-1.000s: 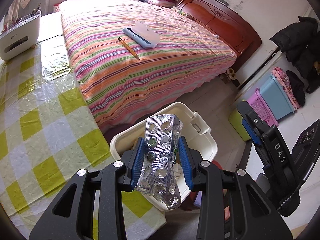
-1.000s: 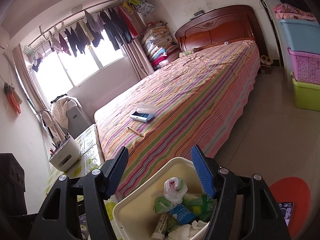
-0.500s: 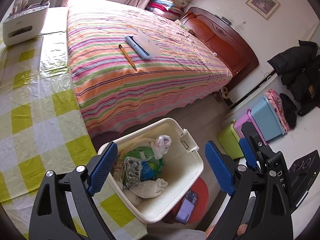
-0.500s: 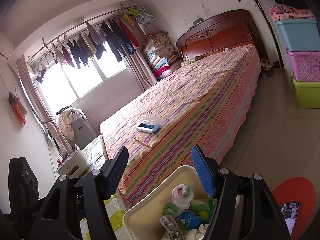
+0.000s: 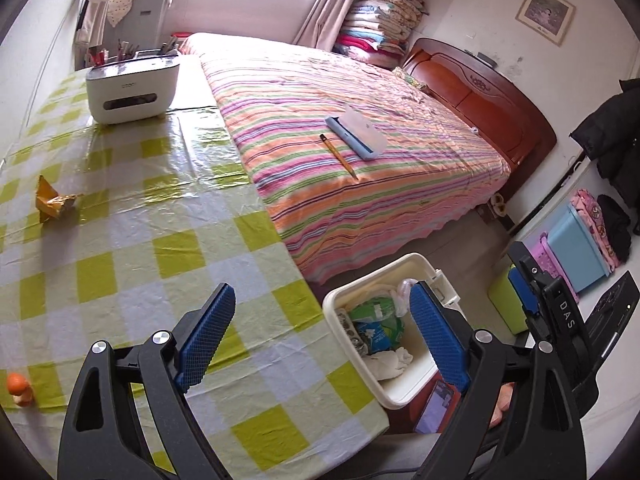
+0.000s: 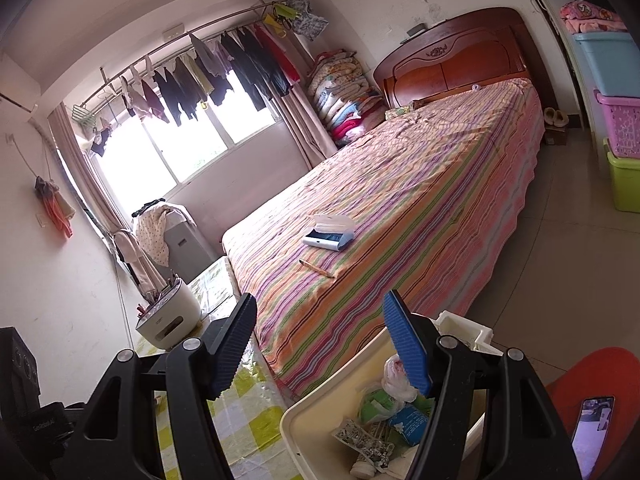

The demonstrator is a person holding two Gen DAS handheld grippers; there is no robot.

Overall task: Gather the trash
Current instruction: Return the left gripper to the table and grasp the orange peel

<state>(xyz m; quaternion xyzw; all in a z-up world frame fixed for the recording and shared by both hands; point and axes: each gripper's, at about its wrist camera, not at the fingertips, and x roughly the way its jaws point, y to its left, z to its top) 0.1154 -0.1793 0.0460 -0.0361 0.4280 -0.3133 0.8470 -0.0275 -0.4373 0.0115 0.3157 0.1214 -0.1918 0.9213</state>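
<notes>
**Both claws spread, trash sitting in bin and on counter**

- Left claw (image 5: 322, 336): jaws standing wide apart, holding nothing, hovering over the counter's (image 5: 132, 264) near edge beside the bin.
- Right claw (image 6: 320, 344): jaws likewise gaping, empty, hanging above the bin.
- Trash bin (image 5: 416, 390): cream plastic, sitting on the floor just off the counter's corner, next to the striped bed (image 5: 360, 152). It is holding a foil blister pack (image 5: 352, 332), green and blue wrappers, a white plastic bag and crumpled tissue.
- Yellow wrapper (image 5: 54, 202): crumpled, lying on the checked counter cloth, well apart from the bin.
- Small orange item (image 5: 18, 388): resting at the counter's left edge; kind unclear.
- White appliance (image 5: 132, 90): standing at the counter's far end.
- Pencil (image 5: 338, 156) and blue case (image 5: 356, 136): lying on the bed.
</notes>
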